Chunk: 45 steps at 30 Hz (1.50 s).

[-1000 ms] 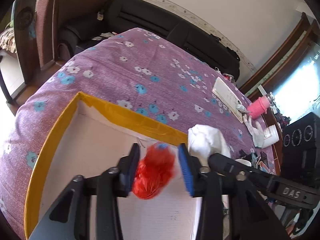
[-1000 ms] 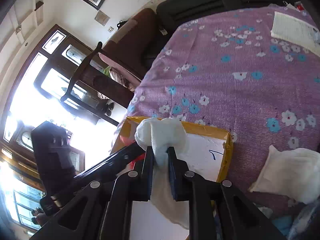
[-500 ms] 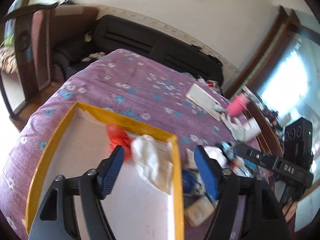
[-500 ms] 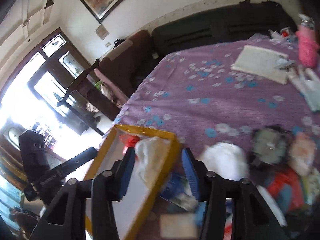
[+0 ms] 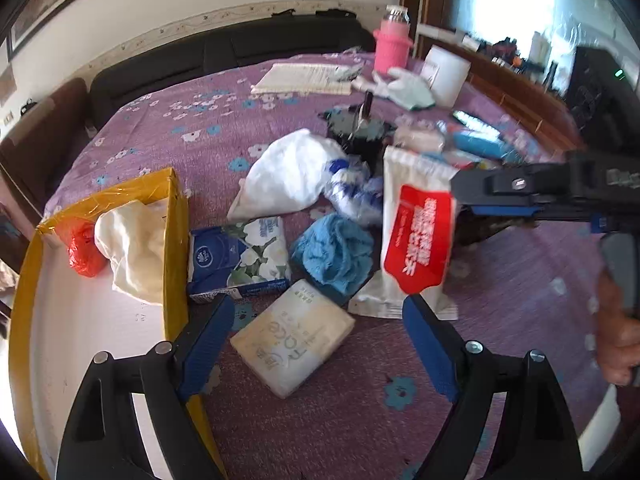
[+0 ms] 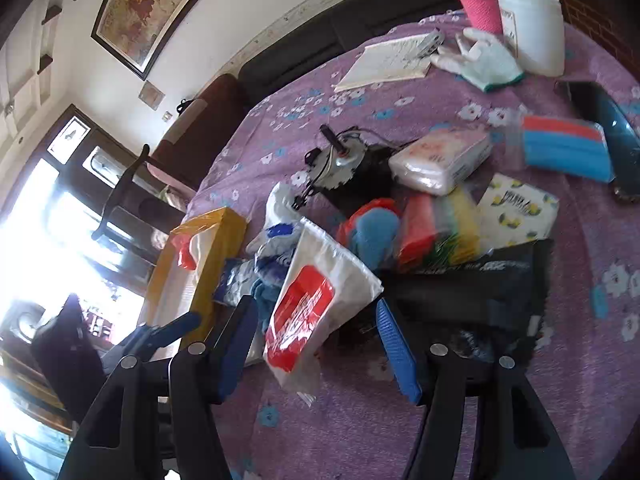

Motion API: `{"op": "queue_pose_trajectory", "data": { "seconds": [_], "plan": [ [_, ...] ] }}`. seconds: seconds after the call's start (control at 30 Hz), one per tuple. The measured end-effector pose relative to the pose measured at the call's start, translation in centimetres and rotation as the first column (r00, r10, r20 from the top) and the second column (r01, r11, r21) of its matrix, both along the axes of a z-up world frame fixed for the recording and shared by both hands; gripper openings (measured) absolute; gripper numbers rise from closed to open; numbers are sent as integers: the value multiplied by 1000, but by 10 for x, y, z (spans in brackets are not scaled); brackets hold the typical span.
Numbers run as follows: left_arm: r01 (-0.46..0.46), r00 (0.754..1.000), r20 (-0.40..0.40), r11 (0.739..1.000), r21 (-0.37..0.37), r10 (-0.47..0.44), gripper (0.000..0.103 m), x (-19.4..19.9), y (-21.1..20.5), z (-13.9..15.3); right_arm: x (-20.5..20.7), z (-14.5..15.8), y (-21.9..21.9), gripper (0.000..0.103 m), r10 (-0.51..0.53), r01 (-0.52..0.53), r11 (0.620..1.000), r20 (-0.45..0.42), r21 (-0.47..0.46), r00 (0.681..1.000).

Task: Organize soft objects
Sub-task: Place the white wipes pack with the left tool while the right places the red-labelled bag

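Ahead of the left gripper (image 5: 316, 344), the print on the red-and-white packet (image 5: 416, 240) is smeared by motion blur and cannot be read. The hand (image 5: 618, 332) to its right is cut off by the frame edge. Beyond the right gripper (image 6: 316, 344), the black bag (image 6: 460, 292) is partly covered by the same packet (its lettering stays illegible).

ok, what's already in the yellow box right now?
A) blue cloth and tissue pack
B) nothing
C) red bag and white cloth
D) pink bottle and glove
C: the red bag and the white cloth lie inside the yellow box; the blue cloth and the tissue pack lie outside it on the bedspread.
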State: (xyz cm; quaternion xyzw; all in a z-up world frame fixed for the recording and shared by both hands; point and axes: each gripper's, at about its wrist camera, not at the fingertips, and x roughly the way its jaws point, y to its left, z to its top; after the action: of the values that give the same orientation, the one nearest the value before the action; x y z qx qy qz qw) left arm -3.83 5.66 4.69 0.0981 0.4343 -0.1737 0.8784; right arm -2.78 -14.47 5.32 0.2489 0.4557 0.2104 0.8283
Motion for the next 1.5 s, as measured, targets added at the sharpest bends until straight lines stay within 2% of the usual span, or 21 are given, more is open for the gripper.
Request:
{"op": "queue_pose_trajectory", "data": {
  "seconds": [0.23, 0.3, 0.33, 0.4, 0.43, 0.47, 0.53, 0.63, 0.8, 0.9, 0.93, 0.97, 1.0, 1.07, 1.1, 1.17, 1.2, 1.33, 1.37, 1.4, 1.5],
  "plan": [
    [-51, 989, -131, 991, 127, 67, 85, 20, -3, -33, 3, -16, 24, 66, 60, -58, 996, -32, 64, 998],
    [-4, 985, -173, 997, 78, 17, 85, 15, -8, -35, 7, -22, 32, 66, 56, -53, 996, -51, 70, 997],
    [16, 986, -168, 996, 84, -1, 85, 11, -11, -34, 9, -24, 35, 66, 50, -46, 997, -56, 67, 997],
    [76, 977, -204, 996, 57, -62, 78, 0, -16, -35, 13, -27, 40, 66, 38, -35, 998, -66, 51, 997],
    [90, 976, -202, 995, 53, -77, 76, -5, -17, -32, 14, -29, 41, 63, 31, -28, 999, -76, 35, 997],
    [107, 973, -212, 993, 43, -95, 72, -10, -17, -30, 14, -30, 41, 47, 25, -24, 1000, -85, 19, 996],
    [112, 974, -203, 993, 31, -104, 72, -16, -14, -25, 13, -32, 38, 34, 26, -27, 1000, -104, -11, 994],
    [95, 985, -150, 994, 54, -86, 73, -16, -10, -18, 4, -31, 26, 32, 20, -21, 1000, -92, -10, 996],
    [40, 988, -150, 995, 95, -25, 79, -4, -20, -32, -7, -25, 13, 28, 6, -8, 999, -60, -37, 998],
    [12, 996, -94, 993, 115, -1, 79, -5, -31, -33, -12, -19, 12, 24, 14, -16, 998, -38, -53, 999],
    [11, 995, -98, 995, 99, -1, 72, -5, -32, -33, -13, -17, 13, 24, 18, -20, 998, -33, -63, 999],
    [20, 993, -115, 998, 58, -13, 51, -8, -31, -31, -12, -16, 13, 24, 22, -24, 997, -34, -71, 999],
    [19, 994, -111, 998, 52, -13, 43, -12, -30, -29, -12, -16, 13, 24, 19, -22, 996, -36, -82, 999],
    [11, 995, -104, 999, 38, -7, 43, -19, -29, -27, -9, -17, 12, 29, 10, -13, 997, -40, -79, 999],
    [10, 993, -114, 1000, 12, -8, 43, -22, -24, -25, -7, -19, 11, 36, 0, -4, 997, -50, -78, 999],
    [0, 993, -120, 1000, -29, -3, 43, -30, -15, -21, -3, -23, 14, 57, -16, 11, 997, -64, -79, 998],
    [-3, 993, -122, 999, -54, -4, 43, -32, -12, -17, -2, -26, 15, 58, -26, 21, 997, -68, -78, 997],
    [-21, 992, -125, 986, -165, 0, 43, -44, 9, -2, 3, -28, 25, 58, -42, 37, 996, -64, -78, 997],
    [-25, 992, -126, 982, -188, 1, 43, -46, 14, 2, 3, -28, 28, 44, -45, 39, 995, -62, -89, 997],
    [-31, 992, -127, 978, -207, 4, 43, -49, 19, 5, 4, -29, 30, 39, -45, 39, 995, -69, -88, 997],
    [-48, 993, -116, 964, -261, 18, 43, -55, 39, 17, -3, -23, 27, 35, -46, 42, 997, -56, -70, 997]
  ]
}}
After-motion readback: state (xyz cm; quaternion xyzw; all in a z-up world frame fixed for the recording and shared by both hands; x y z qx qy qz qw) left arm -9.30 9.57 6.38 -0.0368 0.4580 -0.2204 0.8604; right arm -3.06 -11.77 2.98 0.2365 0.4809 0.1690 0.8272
